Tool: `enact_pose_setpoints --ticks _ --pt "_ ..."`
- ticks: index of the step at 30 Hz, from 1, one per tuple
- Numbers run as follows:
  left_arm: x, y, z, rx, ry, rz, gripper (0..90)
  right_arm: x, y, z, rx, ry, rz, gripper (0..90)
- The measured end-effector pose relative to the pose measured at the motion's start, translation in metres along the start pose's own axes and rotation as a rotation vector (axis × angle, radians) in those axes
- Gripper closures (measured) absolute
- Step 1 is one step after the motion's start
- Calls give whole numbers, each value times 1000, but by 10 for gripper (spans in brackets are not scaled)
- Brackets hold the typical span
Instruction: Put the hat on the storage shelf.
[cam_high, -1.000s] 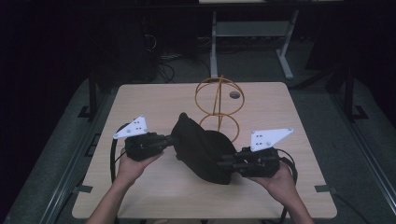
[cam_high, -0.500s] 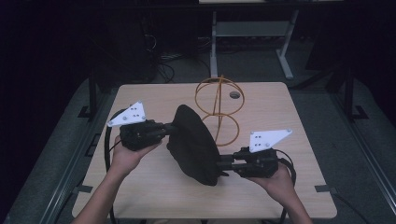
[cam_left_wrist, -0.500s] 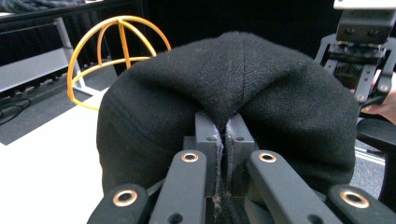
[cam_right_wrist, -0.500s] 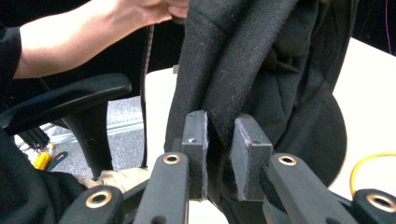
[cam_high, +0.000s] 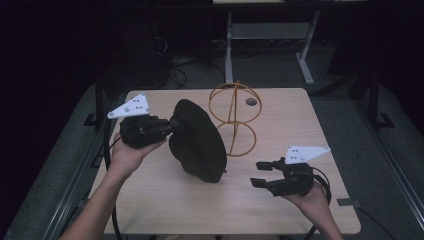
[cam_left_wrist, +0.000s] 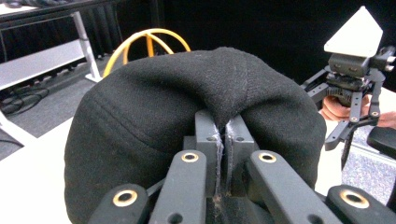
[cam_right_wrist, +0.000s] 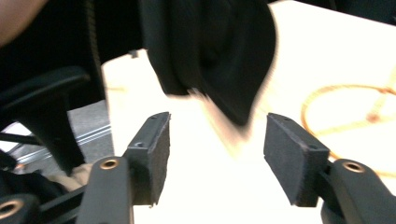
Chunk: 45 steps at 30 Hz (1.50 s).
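Observation:
A black fabric hat (cam_high: 197, 142) hangs tilted above the table, its lower edge close to the wood. My left gripper (cam_high: 175, 125) is shut on the hat's upper left edge. In the left gripper view the cloth (cam_left_wrist: 187, 107) is pinched between the closed jaws of that gripper (cam_left_wrist: 222, 133). My right gripper (cam_high: 258, 173) is low at the front right, apart from the hat. Its jaws have just been opening and nothing is between them. In the right gripper view the hat (cam_right_wrist: 210, 46) hangs, blurred, beyond the open right gripper (cam_right_wrist: 217, 144).
An orange wire stand (cam_high: 234, 117) made of hoops rises just behind and to the right of the hat. The wooden table (cam_high: 300, 120) has a small round hole (cam_high: 251, 101) near its back edge. Dark floor and a metal frame lie beyond.
My right gripper has let go of the hat's lower edge, opened and drawn back to the right. My left gripper has lifted the hat, which now hangs from it alone.

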<state>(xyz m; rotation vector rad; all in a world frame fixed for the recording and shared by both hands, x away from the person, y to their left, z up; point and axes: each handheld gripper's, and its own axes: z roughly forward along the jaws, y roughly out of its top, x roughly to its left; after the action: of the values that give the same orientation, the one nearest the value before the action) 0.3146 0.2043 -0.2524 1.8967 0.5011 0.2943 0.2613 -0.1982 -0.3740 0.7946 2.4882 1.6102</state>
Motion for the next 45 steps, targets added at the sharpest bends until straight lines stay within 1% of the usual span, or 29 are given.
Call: enact_pose_setpoints --ticks 2,3,5,11,13,15,17,20,26,30,33,37,39,41,43,45 --pt "3 4 0 1 2 -5 873 -8 -10 -7 0 -20 37 368" --pt "5 7 1 3 3 -5 873 -12 -14 -10 -7 -30 48 367" --pt "8 10 2 2 3 -10 873 -17 -21 -16 -1 -62 68 360" --pt "16 22 6 18 13 -10 872 -33 -32 -26 -2 -116 105 352" --pt "18 26 8 24 15 -6 873 -36 -35 -27 -6 -118 117 351" --pt "20 29 10 28 18 -6 873 -38 -36 -28 0 -123 119 349" --pt "21 34 11 36 32 3 873 -39 -36 -28 -1 -125 117 345" --pt "24 40 13 43 36 9 873 -39 -36 -28 -7 -136 113 337" --pt "31 56 14 21 35 0 873 -43 -39 -31 -12 -166 107 322" --pt "35 66 15 9 38 -6 873 -48 -42 -34 -24 -181 127 310" --pt "38 76 17 9 40 3 873 -51 -44 -38 -31 -195 136 302" --pt "42 91 25 14 49 11 873 -53 -46 -42 -46 -206 147 302" --pt "45 97 30 21 54 16 872 -54 -47 -43 -48 -210 145 302" --pt "50 102 36 21 41 -2 873 -55 -47 -45 -53 -210 148 302" --pt "53 108 43 27 41 -6 872 -56 -47 -46 -60 -208 150 302" --pt "55 114 49 21 33 -11 872 -57 -48 -47 -66 -209 151 302"
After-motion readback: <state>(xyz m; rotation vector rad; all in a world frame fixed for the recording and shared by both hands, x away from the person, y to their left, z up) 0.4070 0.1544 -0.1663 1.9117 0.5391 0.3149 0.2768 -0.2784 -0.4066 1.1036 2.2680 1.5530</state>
